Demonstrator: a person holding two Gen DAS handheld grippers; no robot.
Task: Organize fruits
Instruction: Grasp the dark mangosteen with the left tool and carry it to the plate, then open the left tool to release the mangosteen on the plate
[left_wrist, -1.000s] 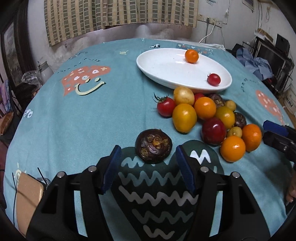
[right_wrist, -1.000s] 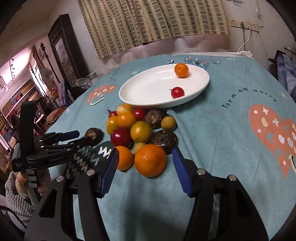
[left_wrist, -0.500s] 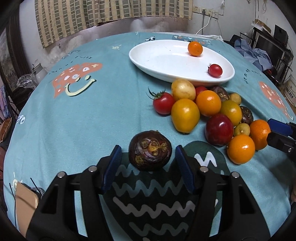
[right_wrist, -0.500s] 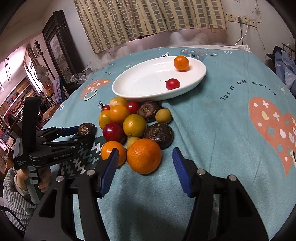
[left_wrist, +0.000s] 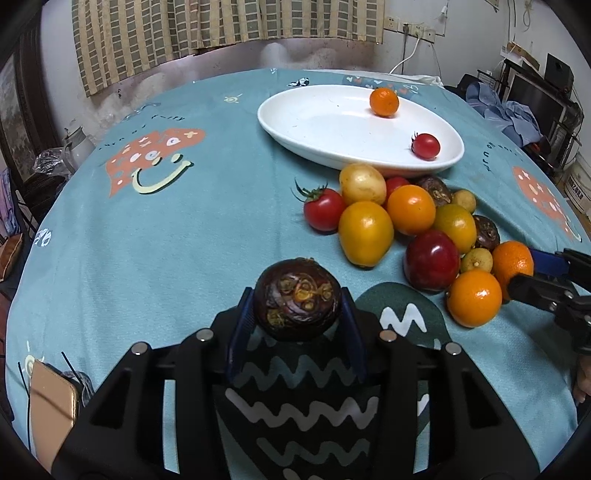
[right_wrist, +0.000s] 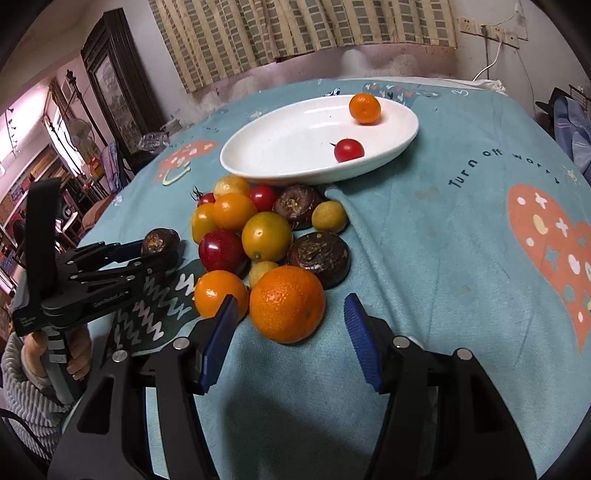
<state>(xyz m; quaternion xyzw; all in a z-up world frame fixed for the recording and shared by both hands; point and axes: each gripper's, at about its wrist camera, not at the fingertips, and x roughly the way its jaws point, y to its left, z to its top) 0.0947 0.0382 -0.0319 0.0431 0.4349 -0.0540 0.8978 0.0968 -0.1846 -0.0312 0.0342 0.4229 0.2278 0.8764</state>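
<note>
Left tongs (left_wrist: 297, 319) are clamped on a dark brown water chestnut (left_wrist: 297, 299), both blue pads pressed against its sides, and it sits at the near edge of the fruit pile over the teal cloth on the counter (left_wrist: 147, 236). From the right wrist view you can see that same chestnut (right_wrist: 159, 240) pinched at the tip of the left tongs (right_wrist: 162, 246), off to the left of the heap.

Right tongs (right_wrist: 291, 325) are spread wide, not gripping anything, with a big orange (right_wrist: 287, 303) sitting just in front of and between the pads; can't tell if either pad touches it.

The pile is a mix: a red apple (right_wrist: 221, 251), a yellow-green citrus (right_wrist: 266, 236), a smaller orange (right_wrist: 220, 294) and two more water chestnuts (right_wrist: 319, 256).

White oval dish (right_wrist: 288, 147) sits just behind the pile, holding a small mandarin (right_wrist: 365, 108) and a cherry tomato (right_wrist: 348, 150), well apart from each other
</note>
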